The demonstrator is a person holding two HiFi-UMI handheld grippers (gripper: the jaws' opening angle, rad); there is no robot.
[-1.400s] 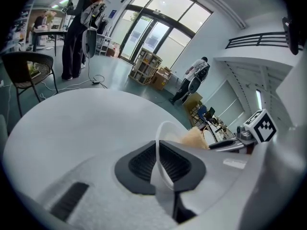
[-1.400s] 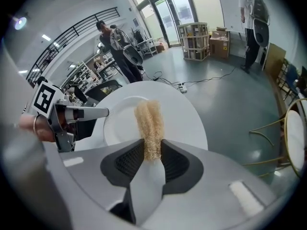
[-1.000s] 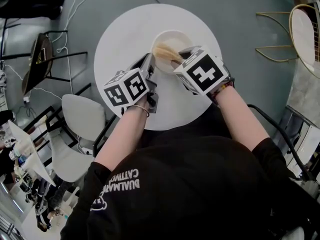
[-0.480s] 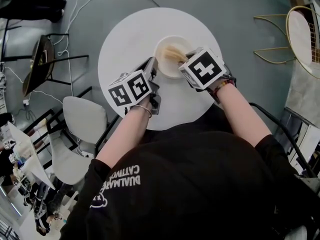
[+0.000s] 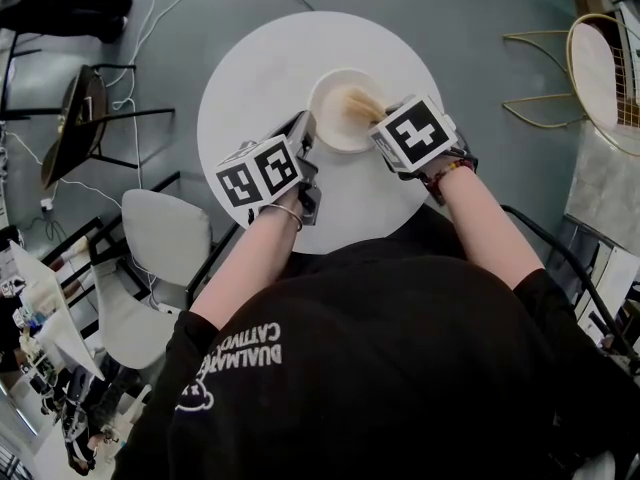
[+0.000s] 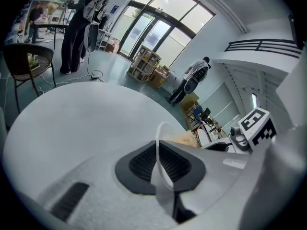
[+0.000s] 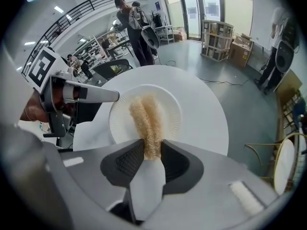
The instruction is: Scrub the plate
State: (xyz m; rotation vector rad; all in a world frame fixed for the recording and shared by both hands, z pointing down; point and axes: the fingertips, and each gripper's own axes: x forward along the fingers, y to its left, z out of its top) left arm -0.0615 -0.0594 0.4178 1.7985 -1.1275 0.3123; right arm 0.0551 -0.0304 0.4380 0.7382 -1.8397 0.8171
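A white plate [image 5: 335, 133] lies on the round white table [image 5: 255, 68]. My left gripper [image 5: 303, 130] is shut on the plate's left rim [image 6: 159, 150], which stands thin between its pads. My right gripper [image 5: 380, 118] is over the plate's right side, shut on a tan fibrous scrubber [image 5: 357, 103]. Seen from the right gripper view, the scrubber [image 7: 146, 116] runs from the jaws of my right gripper [image 7: 152, 159] across the plate [image 7: 170, 107], lying on its surface. The left gripper's finger [image 7: 103, 96] reaches the plate's rim from the left.
Chairs [image 5: 165, 233] stand to the left of the table and a gold wire-framed seat [image 5: 600, 63] to the right. Cables trail over the grey floor [image 5: 480, 28]. People stand in the room beyond the table [image 7: 136, 25].
My right gripper has drawn back toward the plate's right rim, dragging the scrubber from the plate's middle to its right side. The left gripper has kept its hold on the rim.
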